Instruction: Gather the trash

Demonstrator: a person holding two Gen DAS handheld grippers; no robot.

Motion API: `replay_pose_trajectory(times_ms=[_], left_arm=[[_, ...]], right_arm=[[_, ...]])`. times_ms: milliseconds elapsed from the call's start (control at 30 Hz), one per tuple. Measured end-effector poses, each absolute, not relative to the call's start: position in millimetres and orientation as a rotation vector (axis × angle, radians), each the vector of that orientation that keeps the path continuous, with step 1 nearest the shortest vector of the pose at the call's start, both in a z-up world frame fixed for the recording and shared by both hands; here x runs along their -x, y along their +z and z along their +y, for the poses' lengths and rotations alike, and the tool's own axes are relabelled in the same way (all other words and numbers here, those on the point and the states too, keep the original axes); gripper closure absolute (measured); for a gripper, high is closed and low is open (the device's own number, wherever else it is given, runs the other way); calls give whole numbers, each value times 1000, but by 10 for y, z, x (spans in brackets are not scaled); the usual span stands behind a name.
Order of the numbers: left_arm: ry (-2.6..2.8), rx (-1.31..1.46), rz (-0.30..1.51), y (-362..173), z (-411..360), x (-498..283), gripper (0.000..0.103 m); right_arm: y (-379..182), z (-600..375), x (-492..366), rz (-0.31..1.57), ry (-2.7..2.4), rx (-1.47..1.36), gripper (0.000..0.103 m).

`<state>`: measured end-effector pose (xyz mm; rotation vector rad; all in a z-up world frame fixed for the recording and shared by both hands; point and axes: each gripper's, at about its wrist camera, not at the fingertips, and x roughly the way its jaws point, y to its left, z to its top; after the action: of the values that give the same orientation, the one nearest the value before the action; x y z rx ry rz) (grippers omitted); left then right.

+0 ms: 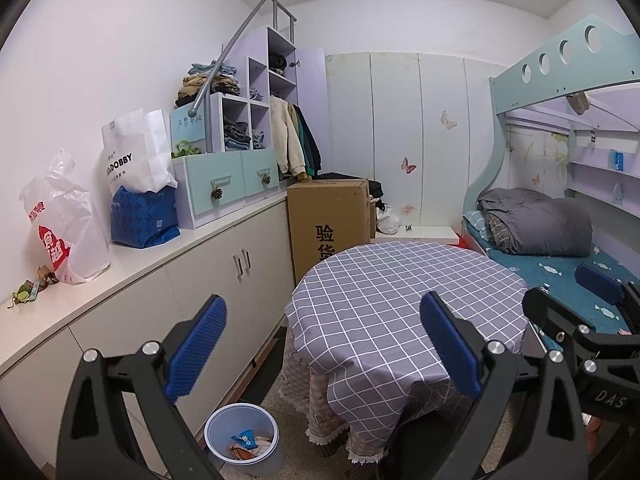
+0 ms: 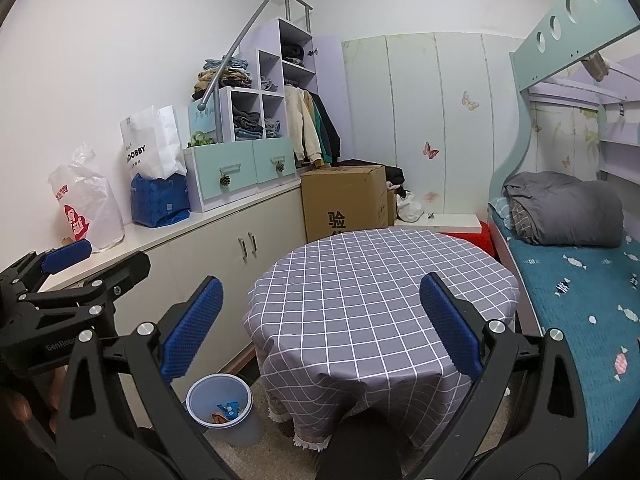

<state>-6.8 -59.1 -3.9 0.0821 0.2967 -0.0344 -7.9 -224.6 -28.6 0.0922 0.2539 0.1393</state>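
Blue bin [image 1: 241,438] below left gripper [image 1: 324,346]

Left gripper [image 1: 324,344] and right gripper [image 2: 320,328] gape, side by side

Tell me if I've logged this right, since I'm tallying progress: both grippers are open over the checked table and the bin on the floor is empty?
Not quite: the bin is not empty. The left wrist view shows wrappers lying in it. The rest holds: the left gripper and right gripper are open over the checked table.
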Motion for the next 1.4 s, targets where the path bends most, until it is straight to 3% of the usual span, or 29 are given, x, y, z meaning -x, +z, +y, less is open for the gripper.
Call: replay_pose_trajectory(times_ms=[1400], left_arm=[[-28, -94, 318, -133, -490, 30, 8]], right_arm=[[-336, -2298, 21, 275, 160, -96, 6]])
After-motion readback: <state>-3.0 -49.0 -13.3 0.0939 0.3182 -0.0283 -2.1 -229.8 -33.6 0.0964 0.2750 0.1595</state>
